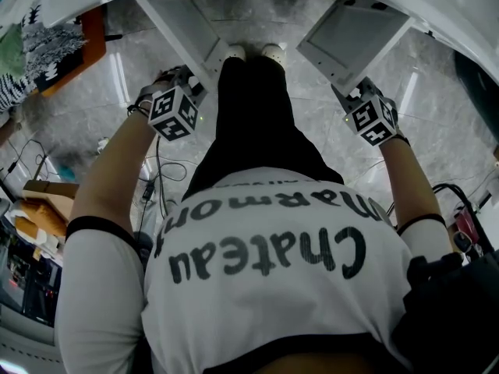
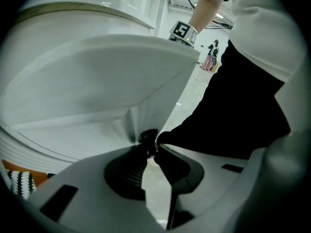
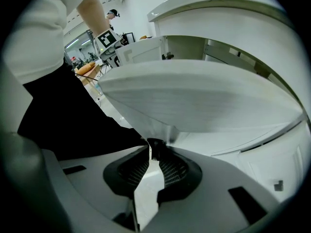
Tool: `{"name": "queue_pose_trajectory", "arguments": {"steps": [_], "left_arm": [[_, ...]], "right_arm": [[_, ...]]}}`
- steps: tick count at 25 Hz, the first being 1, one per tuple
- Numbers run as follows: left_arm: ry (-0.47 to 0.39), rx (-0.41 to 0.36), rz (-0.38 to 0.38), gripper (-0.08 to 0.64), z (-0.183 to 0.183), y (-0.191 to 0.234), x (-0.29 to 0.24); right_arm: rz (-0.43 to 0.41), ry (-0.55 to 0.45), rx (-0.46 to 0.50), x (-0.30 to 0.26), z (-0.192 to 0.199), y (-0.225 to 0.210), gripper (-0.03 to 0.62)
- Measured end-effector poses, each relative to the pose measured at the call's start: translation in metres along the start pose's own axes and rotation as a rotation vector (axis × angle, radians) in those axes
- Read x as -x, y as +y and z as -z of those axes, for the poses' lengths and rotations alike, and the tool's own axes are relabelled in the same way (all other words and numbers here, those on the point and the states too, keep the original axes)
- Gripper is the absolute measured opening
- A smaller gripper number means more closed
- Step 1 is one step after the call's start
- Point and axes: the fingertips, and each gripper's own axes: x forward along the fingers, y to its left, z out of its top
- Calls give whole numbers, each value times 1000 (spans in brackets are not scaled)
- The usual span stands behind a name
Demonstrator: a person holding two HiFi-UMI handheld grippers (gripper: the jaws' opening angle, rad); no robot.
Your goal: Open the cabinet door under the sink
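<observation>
Print on the T-shirt [image 1: 257, 302]
Black "Chateau", seen upside down — beyond it probably "Marmont", its end hidden in a fold.

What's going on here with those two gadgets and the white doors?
A person holds a gripper in each hand. The left gripper clamps the dark knob of the left door, the right gripper the matching knob of the right door. Both doors stand swung open towards the person.

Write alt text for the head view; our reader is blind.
From above: a person in a white T-shirt grips the left cabinet door with the left gripper and the right cabinet door with the right gripper; both doors stand open.
</observation>
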Motion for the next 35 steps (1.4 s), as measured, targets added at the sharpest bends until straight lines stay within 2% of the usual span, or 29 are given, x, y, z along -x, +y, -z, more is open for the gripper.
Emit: {"name": "queue_pose_trajectory", "arguments": {"steps": [13, 22, 35], "left_arm": [[103, -75, 42, 58, 50, -6, 20], [217, -158, 74, 72, 92, -7, 37], [273, -265, 98, 75, 113, -3, 50]], "right_arm": [[-10, 35, 59, 7, 21, 1, 60], [-21, 81, 119, 15, 48, 1, 64], [-62, 129, 184, 29, 76, -3, 72]]}}
